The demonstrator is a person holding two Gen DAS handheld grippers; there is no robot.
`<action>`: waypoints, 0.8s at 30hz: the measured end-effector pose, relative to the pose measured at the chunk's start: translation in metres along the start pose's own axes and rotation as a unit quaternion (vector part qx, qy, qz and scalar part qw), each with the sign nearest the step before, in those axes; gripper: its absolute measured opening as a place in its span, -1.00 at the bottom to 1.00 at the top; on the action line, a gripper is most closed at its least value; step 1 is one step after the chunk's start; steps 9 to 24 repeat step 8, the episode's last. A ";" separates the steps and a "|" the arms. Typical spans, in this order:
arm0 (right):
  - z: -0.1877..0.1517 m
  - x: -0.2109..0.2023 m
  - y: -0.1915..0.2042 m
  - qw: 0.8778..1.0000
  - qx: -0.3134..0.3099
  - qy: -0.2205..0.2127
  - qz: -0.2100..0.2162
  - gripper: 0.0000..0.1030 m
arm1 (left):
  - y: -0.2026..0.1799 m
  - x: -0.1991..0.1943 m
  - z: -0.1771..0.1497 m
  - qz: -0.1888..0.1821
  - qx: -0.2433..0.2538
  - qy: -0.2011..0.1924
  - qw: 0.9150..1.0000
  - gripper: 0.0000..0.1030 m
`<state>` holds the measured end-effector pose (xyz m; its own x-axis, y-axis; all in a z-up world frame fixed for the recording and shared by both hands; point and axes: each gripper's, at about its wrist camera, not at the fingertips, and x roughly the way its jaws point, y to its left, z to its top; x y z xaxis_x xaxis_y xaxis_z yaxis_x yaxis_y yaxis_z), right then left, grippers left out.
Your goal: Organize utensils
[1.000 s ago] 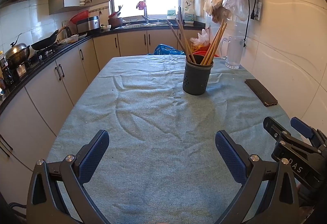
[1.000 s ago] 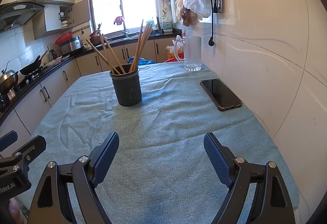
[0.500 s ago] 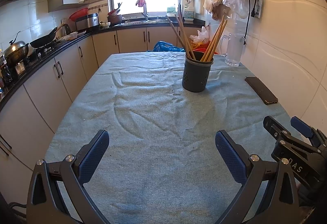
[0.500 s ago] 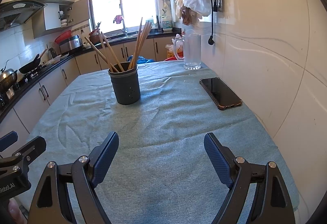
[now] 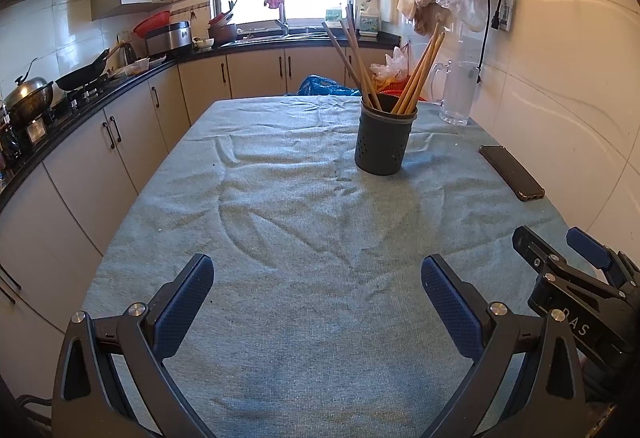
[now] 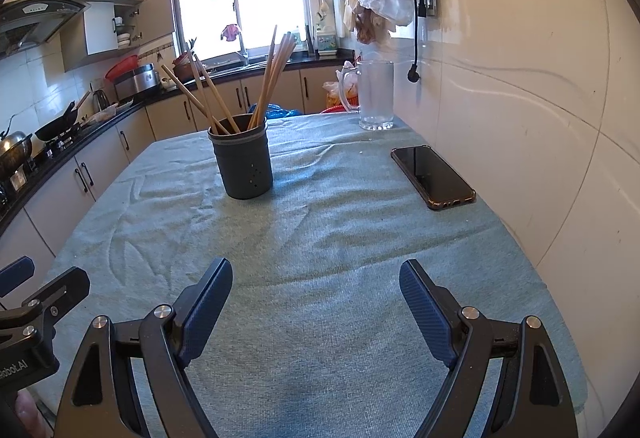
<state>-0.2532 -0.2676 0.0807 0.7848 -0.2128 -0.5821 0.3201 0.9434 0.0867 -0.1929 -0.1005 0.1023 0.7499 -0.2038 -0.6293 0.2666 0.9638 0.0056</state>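
A dark grey utensil holder (image 5: pixel 384 142) (image 6: pixel 243 162) stands upright on the cloth-covered table, with several wooden chopsticks (image 5: pixel 356 58) (image 6: pixel 276 74) leaning out of it. My left gripper (image 5: pixel 316 278) hovers open over the near part of the table, well short of the holder, with nothing between its blue pads. My right gripper (image 6: pixel 316 280) is likewise open and empty, beside the left one; its fingers (image 5: pixel 536 250) show at the lower right of the left wrist view.
A black phone (image 5: pixel 512 178) (image 6: pixel 432 176) lies by the right wall. A glass mug (image 5: pixel 458 98) (image 6: pixel 375 100) stands at the far right corner. The teal tablecloth (image 5: pixel 280 218) is wrinkled. Kitchen cabinets and a stove (image 5: pixel 76 86) run along the left.
The view has tilted slightly, so the holder sits a little higher in the frames. Both grippers stay open and in place.
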 end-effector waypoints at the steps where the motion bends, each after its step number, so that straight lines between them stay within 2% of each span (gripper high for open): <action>1: 0.000 0.001 0.000 1.000 -0.001 0.001 0.000 0.73 | 0.000 0.000 0.000 0.000 0.000 0.000 1.000 1.00; 24: -0.003 0.008 0.001 1.000 -0.003 0.011 0.001 0.73 | 0.001 0.006 -0.002 -0.004 0.001 0.008 1.000 1.00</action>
